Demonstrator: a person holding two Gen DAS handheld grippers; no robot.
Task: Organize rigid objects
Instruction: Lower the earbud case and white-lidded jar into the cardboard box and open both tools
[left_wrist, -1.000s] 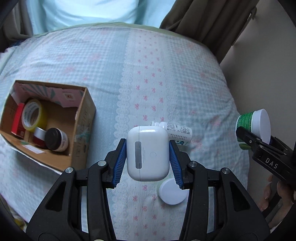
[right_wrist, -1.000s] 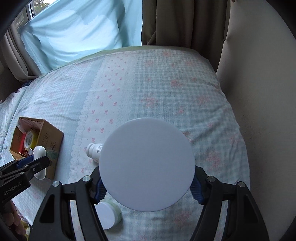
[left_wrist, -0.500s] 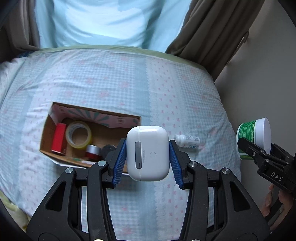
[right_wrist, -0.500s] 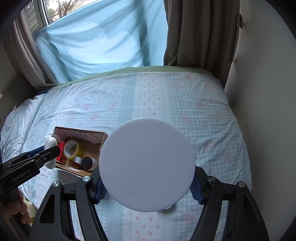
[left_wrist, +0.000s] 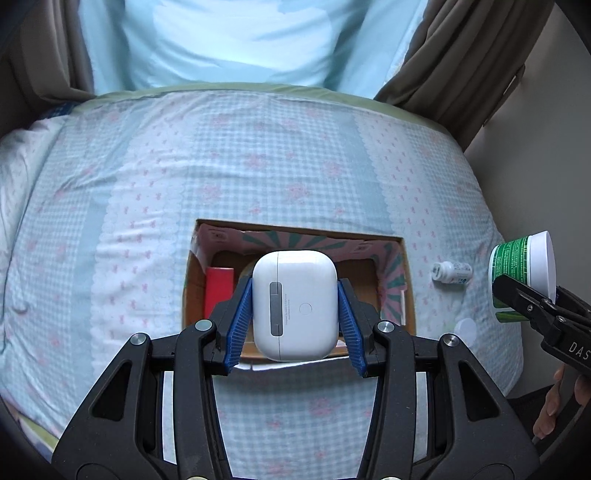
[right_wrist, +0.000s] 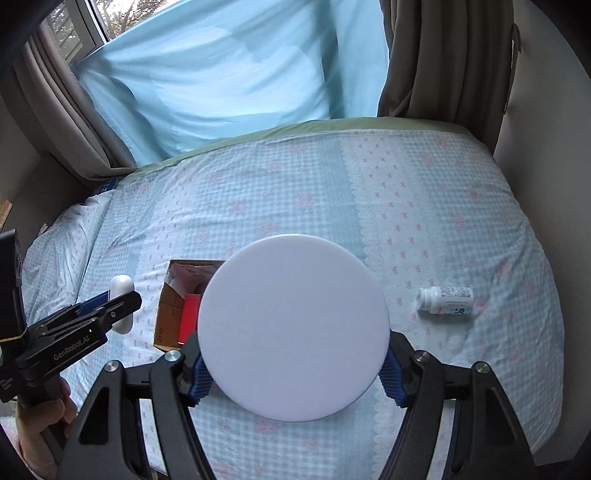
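Note:
My left gripper (left_wrist: 294, 314) is shut on a white earbud case (left_wrist: 294, 303) and holds it above the open cardboard box (left_wrist: 404, 280) on the bed. The box holds a red item (left_wrist: 218, 291); the rest of its contents are hidden by the case. My right gripper (right_wrist: 293, 363) is shut on a green jar with a white lid (right_wrist: 293, 326), also seen in the left wrist view (left_wrist: 522, 271), held above the bed right of the box (right_wrist: 171, 306). The left gripper shows in the right wrist view (right_wrist: 110, 306).
A small white pill bottle (left_wrist: 451, 272) lies on the bedspread right of the box, also in the right wrist view (right_wrist: 445, 300). A small white round lid (left_wrist: 466, 328) lies near it. Curtains (right_wrist: 439, 62) and a wall stand behind and to the right.
Both grippers have risen and drawn back with their objects. The left gripper has moved left, so the box now sits right under the earbud case.

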